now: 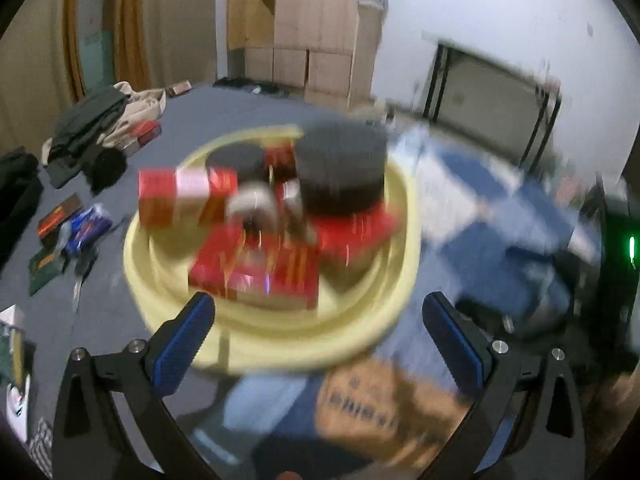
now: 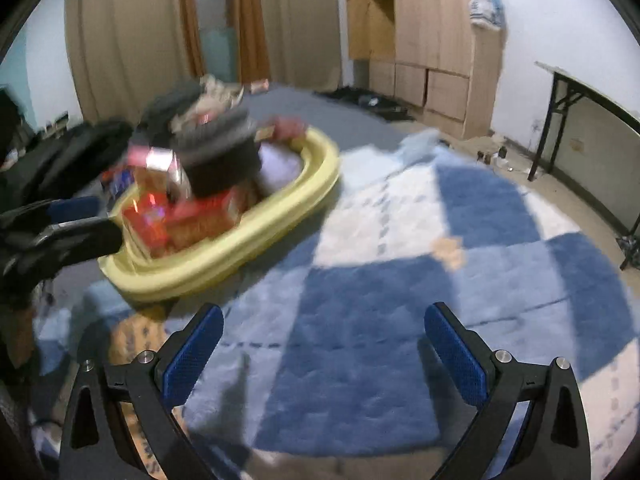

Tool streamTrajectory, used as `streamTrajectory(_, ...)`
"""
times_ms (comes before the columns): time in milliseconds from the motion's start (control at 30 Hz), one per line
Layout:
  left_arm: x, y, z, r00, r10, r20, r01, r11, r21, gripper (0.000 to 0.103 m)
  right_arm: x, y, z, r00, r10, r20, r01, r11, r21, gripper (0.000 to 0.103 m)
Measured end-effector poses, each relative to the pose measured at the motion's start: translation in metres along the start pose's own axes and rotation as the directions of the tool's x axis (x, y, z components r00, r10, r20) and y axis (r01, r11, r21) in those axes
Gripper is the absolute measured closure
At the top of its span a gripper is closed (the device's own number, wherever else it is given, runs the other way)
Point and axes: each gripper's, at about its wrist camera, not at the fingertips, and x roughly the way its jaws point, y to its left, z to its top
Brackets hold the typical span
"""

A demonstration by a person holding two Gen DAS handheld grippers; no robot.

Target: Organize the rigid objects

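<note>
A yellow oval basin [image 1: 404, 216] sits on the floor, filled with red boxes [image 1: 256, 272], a big black cylinder [image 1: 340, 172] and a smaller black one [image 1: 236, 158]. My left gripper [image 1: 318, 328] is open and empty just in front of the basin's near rim. In the right wrist view the basin [image 2: 248, 236] lies to the left, blurred, with the left gripper [image 2: 60, 224] beside it. My right gripper [image 2: 324, 340] is open and empty above a blue and white rug [image 2: 380, 280].
Clothes [image 1: 92, 128] and small packets [image 1: 76, 228] lie on the grey floor at the left. A tan box [image 1: 384, 404] lies near the left gripper. A wooden cabinet [image 2: 436, 40] and a folding table [image 2: 592, 104] stand along the wall.
</note>
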Motion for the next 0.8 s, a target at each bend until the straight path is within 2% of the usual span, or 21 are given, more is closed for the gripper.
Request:
streamTrajectory(67,0.004,0.001,-0.009,1.0,-0.015,-0.018,0.014,0.999,-0.046,0.0,0.013,0.008,-0.006,0.999,-0.021,-0.032,0.02,0.999,-0.035,0.0)
streamTrajectory(100,0.004,0.002,-0.015,1.0,0.011,0.001,-0.011,0.997,-0.074,0.0,0.018,0.005,-0.006,0.998,-0.035,-0.053,0.034,0.999,-0.028,0.0)
streamTrajectory(233,0.01,-0.002,-0.023,0.998,0.065,0.007,-0.065,0.995,-0.074,0.0,0.022,0.003,-0.005,0.996,-0.054,-0.071,0.053,0.999,-0.01,0.0)
streamTrajectory(267,0.011,-0.001,-0.025,0.998,0.057,0.01,-0.056,0.995,-0.088,0.0,0.026,0.007,-0.006,0.994,-0.068,-0.084,0.066,0.997,-0.026,0.0)
streamTrajectory(333,0.016,-0.004,-0.026,0.997,0.071,-0.015,-0.072,0.994,-0.088,0.0,0.035,0.017,-0.005,0.988,-0.106,-0.111,0.099,0.993,-0.068,0.0)
streamTrajectory(467,0.022,0.004,-0.03,0.995,0.047,-0.088,-0.058,0.989,-0.136,0.0,0.034,0.017,-0.006,0.99,-0.089,-0.112,0.084,0.995,-0.055,0.0)
streamTrajectory(600,0.016,0.016,-0.024,0.997,0.05,-0.057,-0.06,0.98,-0.192,0.0,0.036,0.017,-0.005,0.988,-0.098,-0.116,0.092,0.994,-0.062,0.0)
streamTrajectory(800,0.019,0.011,-0.026,0.995,0.083,-0.046,-0.09,0.979,-0.184,0.0,0.038,0.021,-0.005,0.983,-0.131,-0.127,0.12,0.989,-0.091,0.0)
